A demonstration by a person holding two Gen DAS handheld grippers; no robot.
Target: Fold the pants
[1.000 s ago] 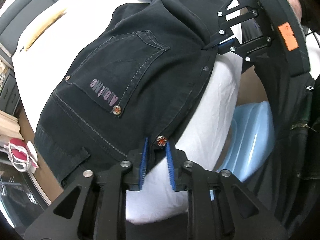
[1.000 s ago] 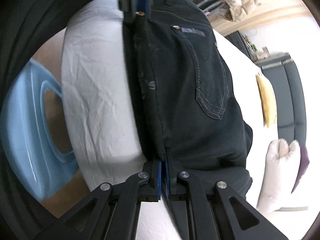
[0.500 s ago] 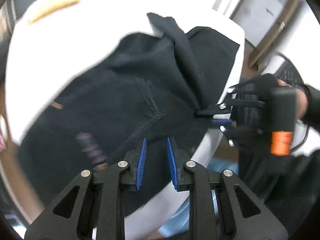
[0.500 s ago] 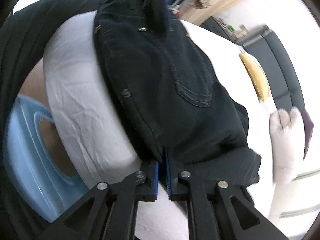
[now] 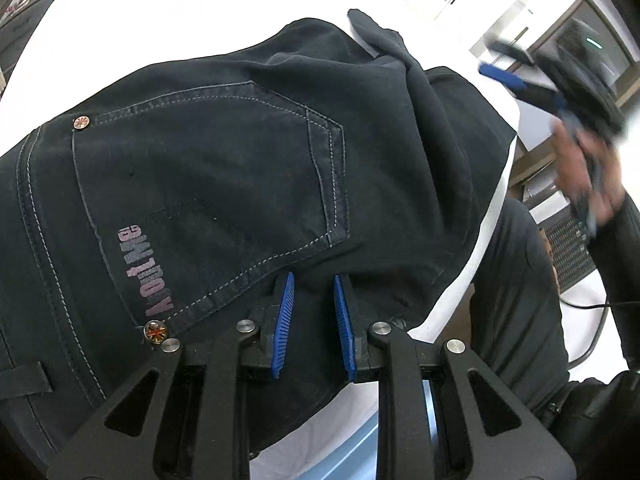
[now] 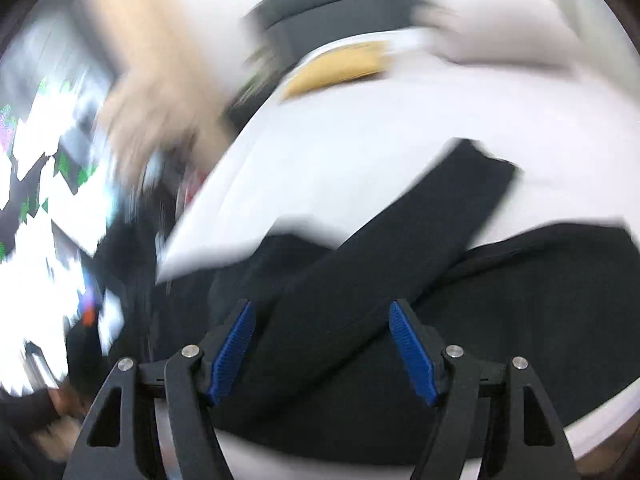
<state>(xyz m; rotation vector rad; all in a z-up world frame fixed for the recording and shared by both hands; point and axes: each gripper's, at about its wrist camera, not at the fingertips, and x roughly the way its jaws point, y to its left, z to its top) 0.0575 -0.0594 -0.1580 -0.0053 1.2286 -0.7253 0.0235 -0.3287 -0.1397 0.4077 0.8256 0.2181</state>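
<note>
Motion blur smears the right view; both the left gripper (image 5: 312, 320) and the right gripper (image 6: 322, 350) gape empty over the black pants (image 5: 224, 184).

Left wrist view: close above the black denim pants (image 5: 240, 184) on the white cloth-covered table (image 5: 180, 16), facing along blue-padded fingers (image 5: 285, 320) across the back pocket toward the far edge. Right wrist view: motion-blurred, slightly farther off, facing across the same pants (image 6: 400, 280) and table (image 6: 380, 140). Shared: pants, white tabletop.

Bright, even light; right wrist view heavily motion-blurred, edges warped.
</note>
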